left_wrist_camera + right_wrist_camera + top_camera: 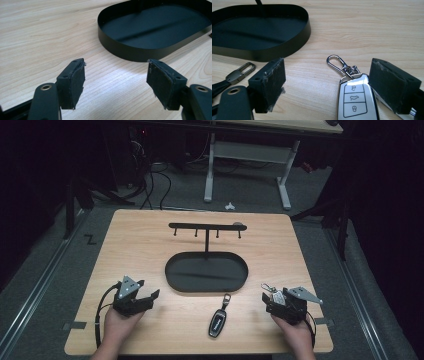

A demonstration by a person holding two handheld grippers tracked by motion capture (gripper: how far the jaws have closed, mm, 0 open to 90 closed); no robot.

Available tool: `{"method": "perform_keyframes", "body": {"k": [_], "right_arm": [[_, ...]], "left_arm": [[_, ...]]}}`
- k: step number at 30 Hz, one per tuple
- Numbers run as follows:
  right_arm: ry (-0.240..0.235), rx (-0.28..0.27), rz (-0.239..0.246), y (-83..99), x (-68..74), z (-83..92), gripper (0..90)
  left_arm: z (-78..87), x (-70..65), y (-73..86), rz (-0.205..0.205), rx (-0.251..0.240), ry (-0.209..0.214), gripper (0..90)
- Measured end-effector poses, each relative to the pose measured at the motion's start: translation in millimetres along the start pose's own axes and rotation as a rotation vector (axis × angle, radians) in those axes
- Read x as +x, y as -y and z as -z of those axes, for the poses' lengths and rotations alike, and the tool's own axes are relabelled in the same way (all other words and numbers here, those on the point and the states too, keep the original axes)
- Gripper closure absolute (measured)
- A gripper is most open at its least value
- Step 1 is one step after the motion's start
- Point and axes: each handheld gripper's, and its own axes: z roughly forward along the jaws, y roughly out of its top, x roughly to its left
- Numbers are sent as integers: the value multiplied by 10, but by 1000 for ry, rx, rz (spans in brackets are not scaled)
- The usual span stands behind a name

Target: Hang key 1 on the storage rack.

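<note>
While wide open, right claw (327,82) (pads apart) straddles key fob (355,100).

Black oval tray (175,281) with hook stand (206,226) mid-table (135,240); dark key fob (217,324) near front edge.

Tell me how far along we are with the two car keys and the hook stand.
Nothing looks done yet: the four hooks on the key stand are bare and its tray is empty. In hand: the right gripper is open around the silver key fob, which lies on the table beside one pad, not clamped. Left: the black key fob lies untouched, and the left gripper is open, holding nothing.
</note>
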Motion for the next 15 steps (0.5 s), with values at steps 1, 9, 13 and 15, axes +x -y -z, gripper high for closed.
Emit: {"method": "perform_keyframes", "body": {"k": [1,9,13,15], "right_arm": [[-3,1,-3,-1,4,5,143],[-14,-8,4,6,-4,54,143],[-26,5,3,15,8,71,143],[-36,11,13,20,44,78,143]], "left_arm": [[-3,-10,-4,-2,0,5,313],[-59,-76,-17,-33,10,31,314],[-82,-87,-24,-33,11,37,316],[-104,-99,-33,-40,15,40,316]]}}
